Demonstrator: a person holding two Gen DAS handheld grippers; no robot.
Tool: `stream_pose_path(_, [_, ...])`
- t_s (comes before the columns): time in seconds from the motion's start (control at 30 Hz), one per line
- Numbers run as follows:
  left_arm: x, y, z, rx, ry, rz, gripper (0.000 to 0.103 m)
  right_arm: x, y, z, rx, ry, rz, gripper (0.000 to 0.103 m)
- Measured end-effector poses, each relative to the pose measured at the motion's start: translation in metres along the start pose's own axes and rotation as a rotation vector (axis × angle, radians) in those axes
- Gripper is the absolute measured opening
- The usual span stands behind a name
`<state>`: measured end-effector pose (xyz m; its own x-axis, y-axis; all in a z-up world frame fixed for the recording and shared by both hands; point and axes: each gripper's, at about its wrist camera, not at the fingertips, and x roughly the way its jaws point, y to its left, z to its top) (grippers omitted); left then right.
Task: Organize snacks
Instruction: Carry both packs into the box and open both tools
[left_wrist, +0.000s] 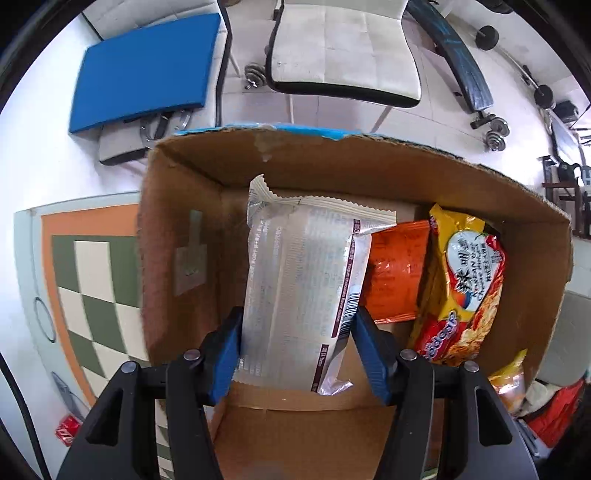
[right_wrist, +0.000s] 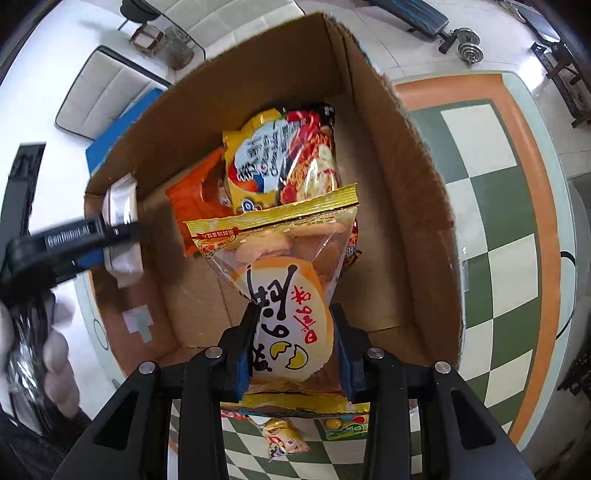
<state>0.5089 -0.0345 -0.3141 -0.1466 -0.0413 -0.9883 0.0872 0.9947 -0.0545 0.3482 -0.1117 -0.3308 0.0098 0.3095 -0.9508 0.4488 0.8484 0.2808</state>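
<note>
An open cardboard box (left_wrist: 177, 206) stands on the checkered table, and I look down into it. My left gripper (left_wrist: 297, 317) is shut on a white-silver cookie packet (left_wrist: 299, 273), held upright inside the box near its left wall. A yellow noodle packet (left_wrist: 465, 280) and an orange packet (left_wrist: 397, 273) lie in the box to the right. In the right wrist view my right gripper (right_wrist: 295, 314) is shut on a clear-and-yellow bag of egg biscuits (right_wrist: 284, 295), over the box (right_wrist: 406, 221) beside the noodle packet (right_wrist: 280, 162) and the orange packet (right_wrist: 192, 199). The left gripper's finger (right_wrist: 110, 229) with its packet (right_wrist: 122, 206) shows at the left.
The table top (right_wrist: 491, 206) has a green-and-cream checker pattern with an orange border. More small snack packets (right_wrist: 284, 439) lie on it near the box's front. White chairs (left_wrist: 340, 48), a blue pad (left_wrist: 147, 66) and dumbbells (left_wrist: 495, 133) are on the floor beyond.
</note>
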Motion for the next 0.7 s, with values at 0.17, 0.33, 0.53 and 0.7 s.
stream_pose_path(0.17, [-0.006,-0.004,0.003,0.025,-0.023,0.023,0.083,0.01,-0.003,0.004,0.013,0.03,-0.032,0.087])
stream_pose_path(0.33, [-0.023,0.0,-0.004,0.01,-0.075,0.009,0.085,0.001,0.003,0.003,-0.017,0.014,-0.043,0.09])
stream_pose_path(0.53, [-0.044,-0.004,-0.031,0.048,-0.116,-0.023,0.085,-0.016,0.014,-0.004,-0.079,-0.046,-0.058,0.095])
stream_pose_path(0.7, [-0.067,-0.009,-0.073,0.074,-0.182,-0.05,0.085,-0.036,0.025,-0.017,-0.162,-0.098,-0.078,0.096])
